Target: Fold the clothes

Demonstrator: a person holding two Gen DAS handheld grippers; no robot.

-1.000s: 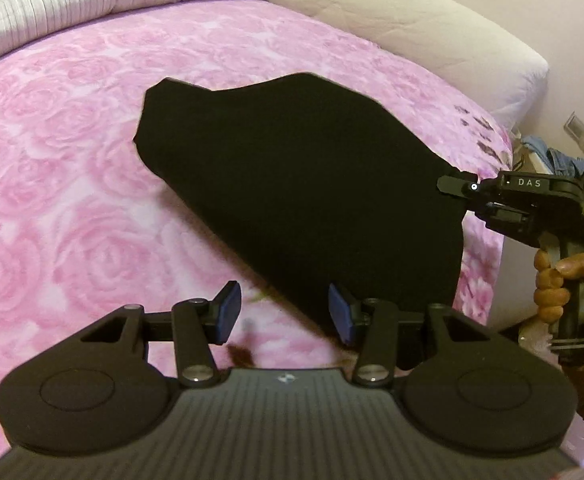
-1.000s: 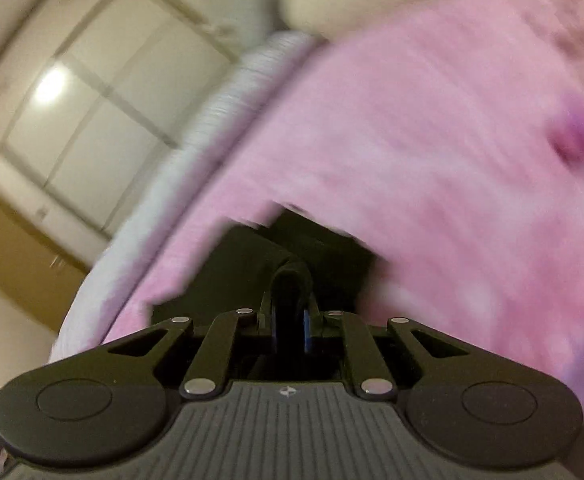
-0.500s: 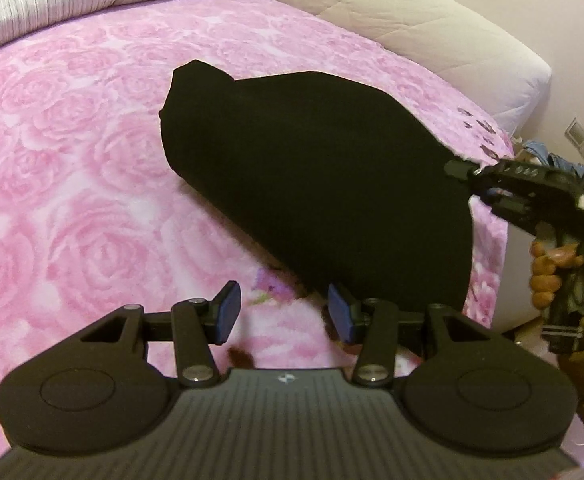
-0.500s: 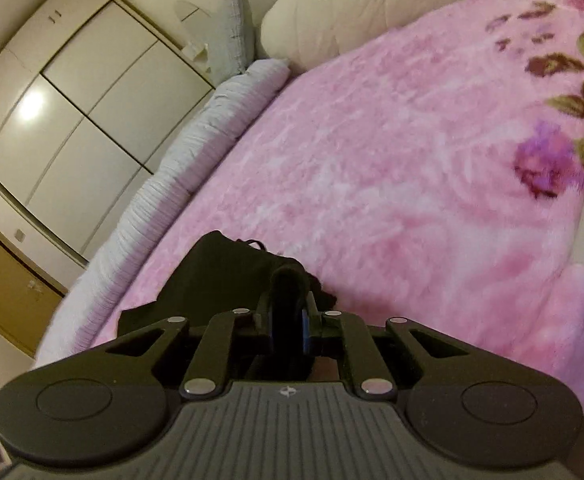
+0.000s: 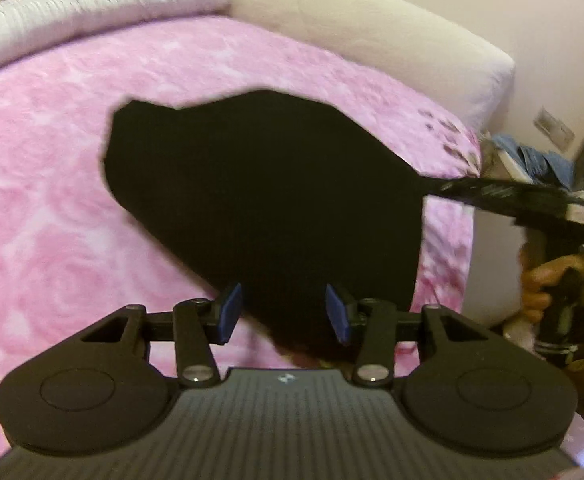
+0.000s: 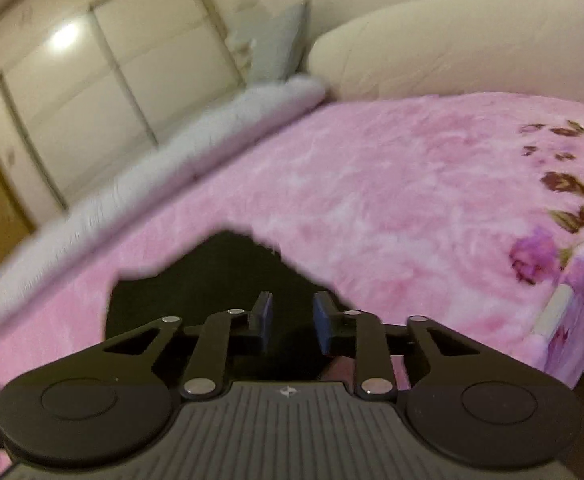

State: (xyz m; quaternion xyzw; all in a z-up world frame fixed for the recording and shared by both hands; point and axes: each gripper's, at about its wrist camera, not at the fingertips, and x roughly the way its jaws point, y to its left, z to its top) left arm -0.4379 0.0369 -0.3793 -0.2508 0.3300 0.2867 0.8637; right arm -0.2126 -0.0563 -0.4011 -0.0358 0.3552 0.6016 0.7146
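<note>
One garment: a single black cloth (image 5: 260,200) lies on the pink blanket (image 5: 44,200), filling the middle of the left wrist view; in the right wrist view it sits at lower centre (image 6: 196,280).
Long axis: in the left wrist view it runs from the upper left of the frame down to the lower right; a narrower, notched end points upper left, and the broad end comes down to my claws.
Left claw (image 5: 283,312): fingers spread wide, blue pads apart, nothing between them but the cloth's near edge lying under the gap; whether they touch it I cannot tell.
Right claw (image 6: 290,322): fingers parted with a clear gap, pinching nothing, cloth beneath them. From the left wrist view this claw (image 5: 491,192) is a blurred dark bar at the cloth's right corner.
Hand (image 5: 547,280): one, gripping the right claw's handle at the right edge.
Pillows: one cream (image 5: 371,32), one pale striped (image 5: 92,4), along the top.
Count: two claws, one blanket.
</note>
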